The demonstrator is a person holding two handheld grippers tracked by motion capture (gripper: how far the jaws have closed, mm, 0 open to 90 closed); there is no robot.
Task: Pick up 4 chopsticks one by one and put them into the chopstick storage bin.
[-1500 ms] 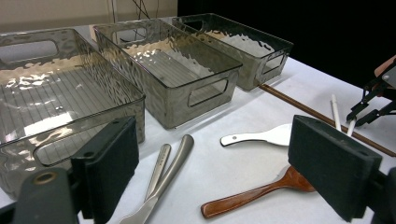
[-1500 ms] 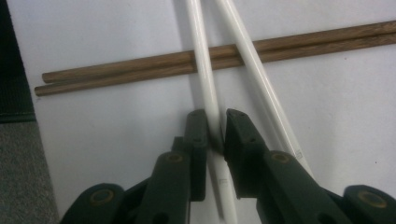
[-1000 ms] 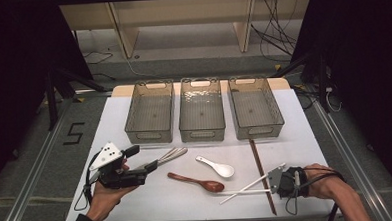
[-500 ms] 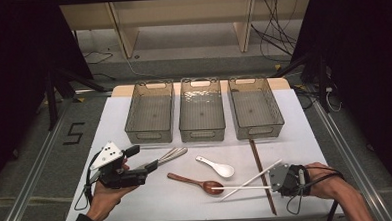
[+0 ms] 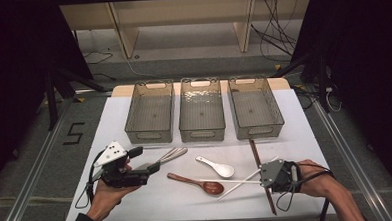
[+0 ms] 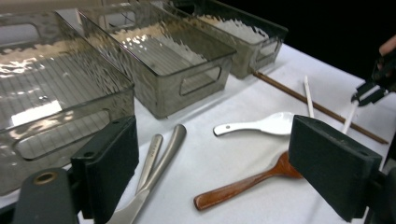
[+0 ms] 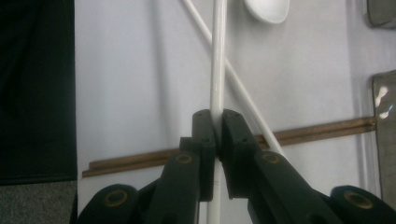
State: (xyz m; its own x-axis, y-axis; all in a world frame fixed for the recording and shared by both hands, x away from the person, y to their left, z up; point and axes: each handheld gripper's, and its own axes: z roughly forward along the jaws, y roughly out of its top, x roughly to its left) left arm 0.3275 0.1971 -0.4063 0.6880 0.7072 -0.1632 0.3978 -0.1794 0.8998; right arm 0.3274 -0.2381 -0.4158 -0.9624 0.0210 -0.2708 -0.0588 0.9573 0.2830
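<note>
right fingers clamped on white chopstick, left fingers spread and empty

fingers (image 7: 205,140) of the right gripper (image 7: 215,122) are pressed together on a white chopstick (image 7: 218,60), which runs straight up between the pads in the right gripper view. the second white chopstick (image 7: 243,91) lies on the table and crosses under the held one at an angle, just ahead of the pads. in the high view the right gripper (image 5: 263,176) sits at the near right of the white table (image 5: 138,203), with the held chopstick (image 5: 227,181) pointing left toward the bowl of the wooden spoon (image 5: 197,182).

a pair of dark brown chopsticks (image 7: 322,128) lies side by side across the table beneath the right gripper; in the high view the pair (image 5: 261,172) runs from the front of the right-hand bin toward the near table edge.

fingers (image 6: 112,163) of the left gripper (image 6: 215,172) stand wide apart with nothing between the pads. in the high view the left gripper (image 5: 145,165) is at the near left of the table, pointing right, beside the metal utensil handles (image 5: 172,153).

other items:
- white ceramic spoon (image 5: 216,166) lies between the wooden spoon and the bins, apart from both grippers.
- three clear bins (image 5: 201,110) stand in a row at the far side of the table.
</note>
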